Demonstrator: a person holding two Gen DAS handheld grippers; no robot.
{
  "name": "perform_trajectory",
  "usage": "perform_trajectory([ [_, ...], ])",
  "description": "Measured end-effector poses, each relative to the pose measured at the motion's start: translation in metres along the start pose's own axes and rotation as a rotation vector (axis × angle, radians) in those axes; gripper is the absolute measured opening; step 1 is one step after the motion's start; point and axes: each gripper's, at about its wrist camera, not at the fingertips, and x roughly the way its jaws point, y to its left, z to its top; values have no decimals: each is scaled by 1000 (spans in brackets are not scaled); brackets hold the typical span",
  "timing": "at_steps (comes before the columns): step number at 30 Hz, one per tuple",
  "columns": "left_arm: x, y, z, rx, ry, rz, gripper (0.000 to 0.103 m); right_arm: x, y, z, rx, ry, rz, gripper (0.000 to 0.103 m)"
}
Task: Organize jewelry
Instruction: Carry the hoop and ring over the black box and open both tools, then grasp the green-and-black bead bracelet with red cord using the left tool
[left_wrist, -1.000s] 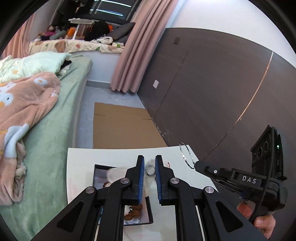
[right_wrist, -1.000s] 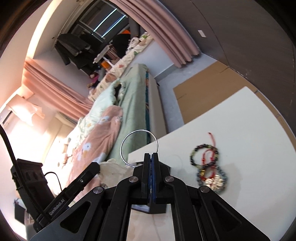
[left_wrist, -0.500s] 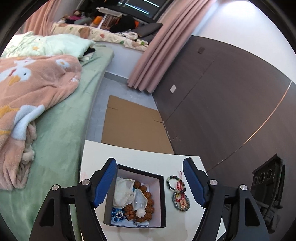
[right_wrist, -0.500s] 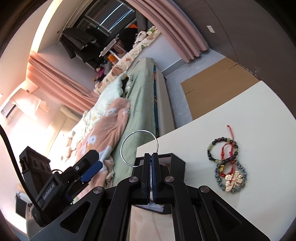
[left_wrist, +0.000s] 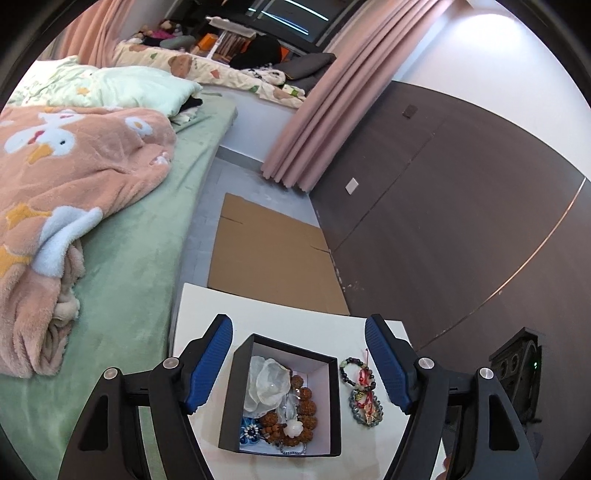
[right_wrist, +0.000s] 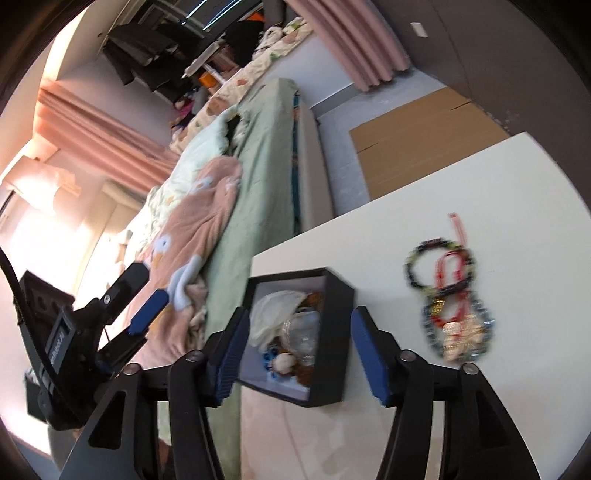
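Note:
A black open box (left_wrist: 332, 402) with a white inside stands on the white table (left_wrist: 280, 321). It holds a clear pouch, brown beads and a blue piece. My left gripper (left_wrist: 299, 363) is open and empty above the box, its jaws wide on either side. My right gripper (right_wrist: 295, 354) is open and empty over the same box (right_wrist: 332, 354); the silver ring is not in sight. Beaded bracelets with a red cord (left_wrist: 362, 391) lie on the table right of the box, also in the right wrist view (right_wrist: 447, 299). The left gripper shows at the left of the right wrist view (right_wrist: 147, 306).
A bed with a green sheet (left_wrist: 122, 266) and a pink blanket (left_wrist: 55, 177) runs along the table's left side. Flat cardboard (left_wrist: 273, 254) lies on the floor beyond the table. A dark wall panel (left_wrist: 461, 221) stands to the right.
My left gripper opened wide and rose over the box. My right gripper, shut on a thin silver ring until half a second ago, has opened, and the ring is gone from view.

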Motion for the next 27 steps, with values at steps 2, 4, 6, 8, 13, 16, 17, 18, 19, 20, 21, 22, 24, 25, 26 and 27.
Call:
perform_trajectory([
  [2,2,-4,-1,14,5,-1,75,-7,-7,1,12,-15,-25,65],
  [4,6,-10,-4,28,12,-10,75,-16,-18,3,25,-23,-53,65],
  [6,12,-17,-7,43,31,-18,75,-22,-27,5,32,-29,-75,65],
  [8,17,-23,-10,58,42,-27,75,-30,-36,6,37,-38,-108,65],
  [13,31,-39,-20,83,80,-53,75,-45,-56,6,64,-43,-157,66],
  [16,42,-53,-29,109,110,-63,75,-51,-68,6,93,-39,-178,66],
  [17,45,-57,-32,118,119,-66,75,-52,-71,6,100,-37,-181,66],
  [18,50,-63,-35,131,134,-74,75,-53,-75,7,112,-36,-186,66],
  [19,52,-66,-38,140,141,-78,75,-54,-78,7,122,-34,-192,66],
  [20,56,-72,-41,158,149,-78,75,-54,-79,7,129,-32,-197,66],
  [21,59,-76,-44,174,151,-73,75,-56,-83,8,142,-31,-202,66],
  [22,62,-83,-48,204,154,-61,75,-57,-86,8,153,-31,-205,66],
  [24,68,-91,-53,239,160,-50,75,-61,-93,8,175,-31,-213,66],
  [25,72,-95,-56,254,161,-51,75,-62,-97,7,187,-30,-219,66],
  [26,74,-98,-59,261,164,-53,75,-64,-100,7,198,-29,-225,66],
  [27,77,-101,-62,271,171,-55,75,-65,-103,7,208,-28,-231,66],
])
